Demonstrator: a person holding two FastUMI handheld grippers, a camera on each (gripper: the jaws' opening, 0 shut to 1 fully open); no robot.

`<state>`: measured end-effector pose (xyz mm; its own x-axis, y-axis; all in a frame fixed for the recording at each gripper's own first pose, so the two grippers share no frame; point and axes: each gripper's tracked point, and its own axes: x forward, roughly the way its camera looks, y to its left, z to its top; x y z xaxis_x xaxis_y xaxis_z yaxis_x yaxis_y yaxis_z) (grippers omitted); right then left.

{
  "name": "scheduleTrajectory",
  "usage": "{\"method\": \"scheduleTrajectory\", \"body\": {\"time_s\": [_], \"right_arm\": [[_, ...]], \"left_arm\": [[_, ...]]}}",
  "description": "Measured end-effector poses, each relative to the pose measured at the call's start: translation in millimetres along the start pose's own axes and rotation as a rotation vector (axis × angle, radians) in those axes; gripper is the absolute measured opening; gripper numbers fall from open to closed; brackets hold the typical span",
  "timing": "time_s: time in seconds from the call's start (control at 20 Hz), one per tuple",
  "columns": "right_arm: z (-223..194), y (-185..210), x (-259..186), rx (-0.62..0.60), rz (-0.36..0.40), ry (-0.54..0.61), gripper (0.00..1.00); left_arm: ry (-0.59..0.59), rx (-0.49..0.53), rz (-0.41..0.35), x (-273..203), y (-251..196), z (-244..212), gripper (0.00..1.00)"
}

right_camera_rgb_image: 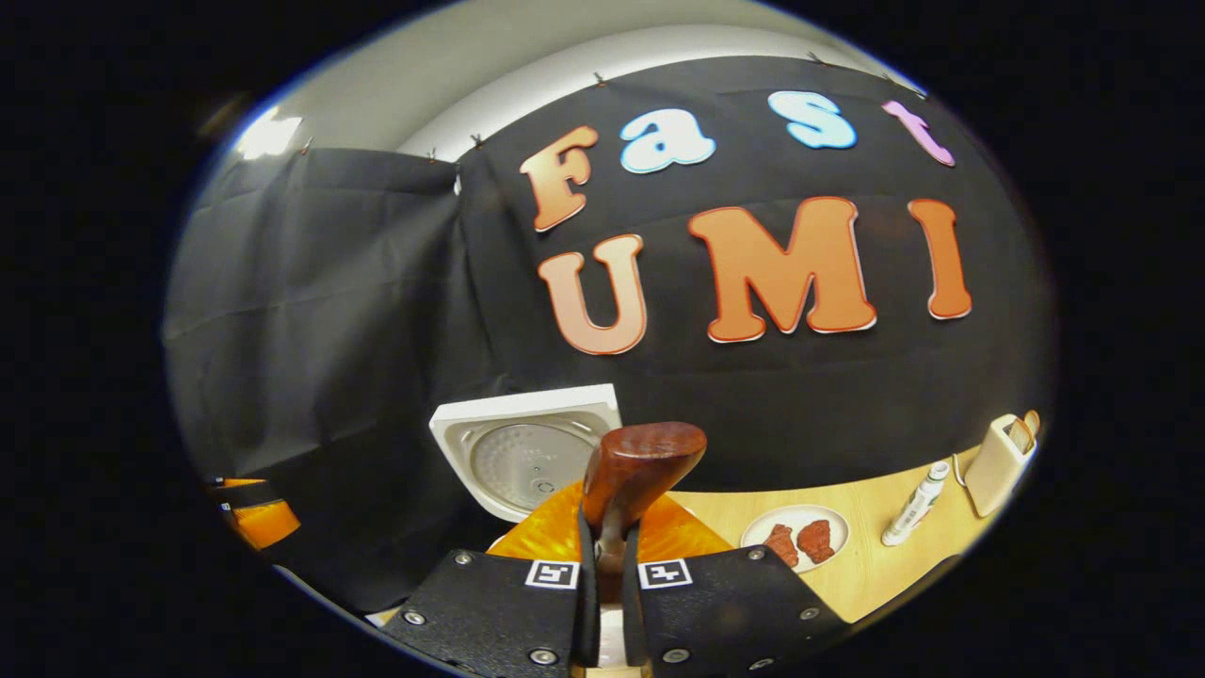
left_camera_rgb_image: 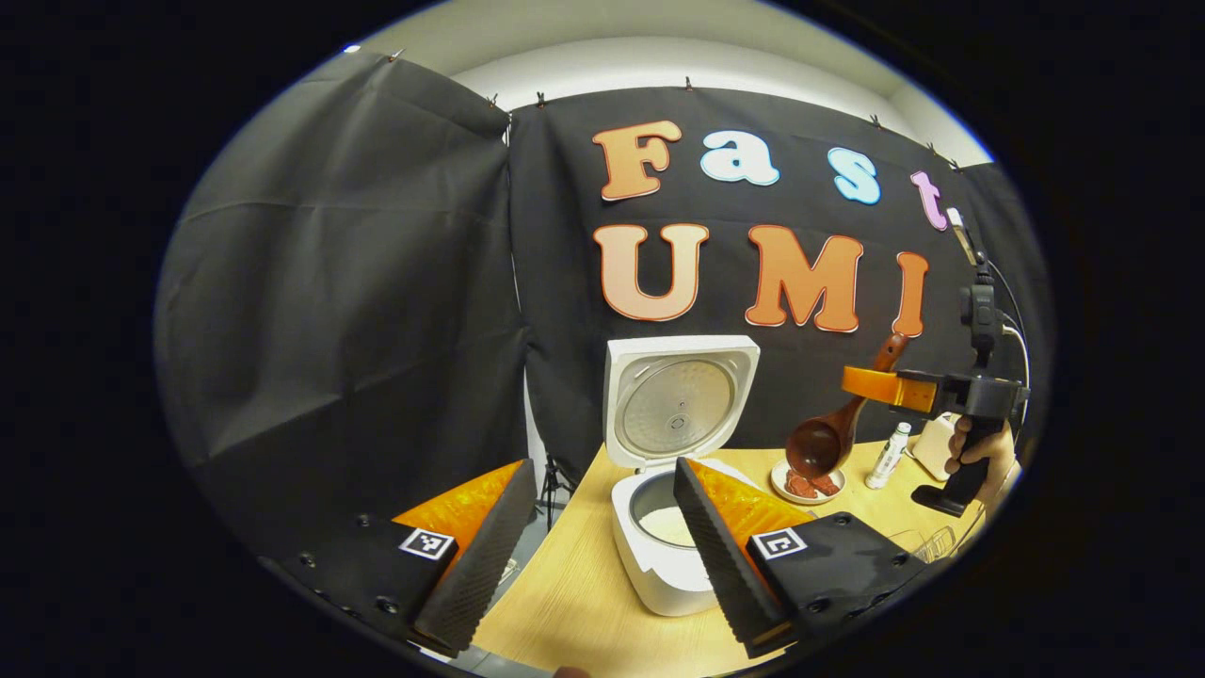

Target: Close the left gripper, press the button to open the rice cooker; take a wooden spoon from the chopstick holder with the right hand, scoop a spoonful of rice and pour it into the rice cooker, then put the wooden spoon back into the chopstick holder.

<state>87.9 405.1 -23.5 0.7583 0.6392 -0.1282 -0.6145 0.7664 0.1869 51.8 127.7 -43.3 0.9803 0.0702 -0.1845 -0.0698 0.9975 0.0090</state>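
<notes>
The white rice cooker (left_camera_rgb_image: 659, 565) stands open on the wooden table, lid (left_camera_rgb_image: 680, 395) upright and white rice in its pot. My left gripper (left_camera_rgb_image: 602, 471) is open just in front of the cooker, holding nothing. To the right, my right gripper (left_camera_rgb_image: 894, 388) is held by a hand (left_camera_rgb_image: 979, 452) and is shut on the handle of the wooden spoon (left_camera_rgb_image: 828, 438). The spoon's bowl hangs low over a small plate. In the right gripper view, my right gripper (right_camera_rgb_image: 607, 539) clamps the wooden spoon (right_camera_rgb_image: 645, 466), with the cooker lid (right_camera_rgb_image: 522, 452) behind on the left.
A small plate (right_camera_rgb_image: 795, 537) with reddish pieces, a white bottle (right_camera_rgb_image: 915, 504) and the pale chopstick holder (right_camera_rgb_image: 998, 461) stand on the table's right side. The same plate (left_camera_rgb_image: 808, 485), bottle (left_camera_rgb_image: 888, 456) and holder (left_camera_rgb_image: 935, 444) sit behind the spoon. Black cloth walls the booth.
</notes>
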Motion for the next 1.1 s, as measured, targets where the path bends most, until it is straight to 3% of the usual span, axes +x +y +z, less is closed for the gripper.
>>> {"method": "scheduleTrajectory", "body": {"time_s": [0.5,0.6,0.65,0.75,1.1], "right_arm": [[-2.1,-148.8,-108.8,0.031,-0.254,-0.003,0.09],[-12.6,-180.7,-133.9,0.041,-0.318,0.015,0.14],[-18.8,-195.6,-146.2,0.054,-0.345,0.025,0.09],[-34.5,-220.2,-170.0,0.080,-0.396,0.049,0.09],[-87.2,-273.8,-238.4,0.151,-0.536,0.120,0.09]], "left_arm": [[-0.007,0.005,-0.037,1.7,-19.6,4.8,0.99],[-0.010,0.009,-0.044,2.7,-24.4,7.2,0.99],[-0.012,0.012,-0.047,2.9,-26.6,8.1,0.99],[-0.013,0.014,-0.056,3.8,-34.5,8.1,0.99],[-0.003,0.020,-0.103,5.6,-60.2,9.1,0.99]]}}
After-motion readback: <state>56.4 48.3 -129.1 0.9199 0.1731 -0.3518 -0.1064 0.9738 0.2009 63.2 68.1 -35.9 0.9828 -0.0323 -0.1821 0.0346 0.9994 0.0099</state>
